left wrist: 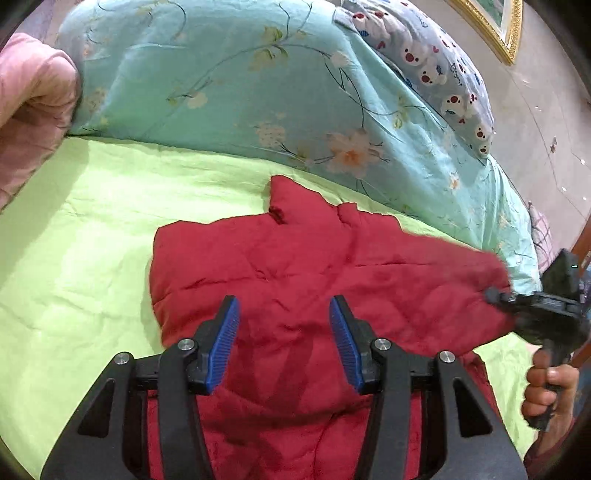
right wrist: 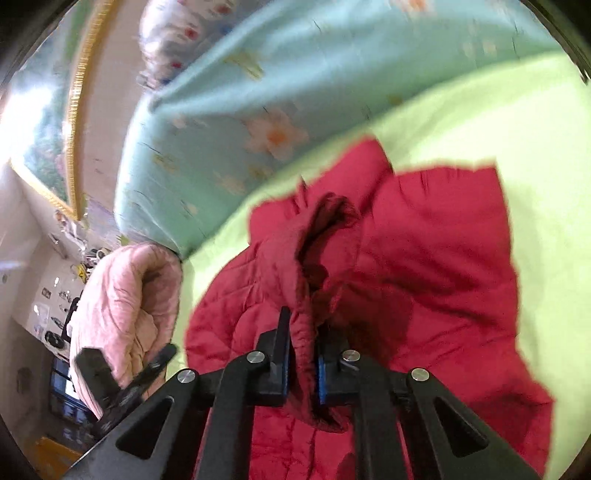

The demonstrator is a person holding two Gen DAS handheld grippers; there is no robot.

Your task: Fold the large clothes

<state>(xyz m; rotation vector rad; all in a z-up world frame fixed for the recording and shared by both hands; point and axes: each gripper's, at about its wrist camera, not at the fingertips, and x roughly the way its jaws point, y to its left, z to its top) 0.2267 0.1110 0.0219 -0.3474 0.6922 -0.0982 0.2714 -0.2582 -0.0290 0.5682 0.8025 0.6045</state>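
A red quilted jacket (left wrist: 295,266) lies spread on a light green sheet (left wrist: 74,258); it also shows in the right wrist view (right wrist: 443,266). My left gripper (left wrist: 284,310) is open and empty, its blue pads (left wrist: 225,343) hovering just above the jacket's middle. My right gripper (right wrist: 303,354) is shut on a sleeve cuff (right wrist: 306,332) of the jacket and holds it lifted above the body of the garment. In the left wrist view the right gripper (left wrist: 495,295) is at the jacket's right side, gripping the sleeve end.
A turquoise floral quilt (left wrist: 240,81) is piled behind the jacket. A pink quilted blanket (left wrist: 29,103) lies at the left. A grey bear-print pillow (left wrist: 432,62) rests on the quilt. A gold picture frame (left wrist: 495,29) hangs on the wall.
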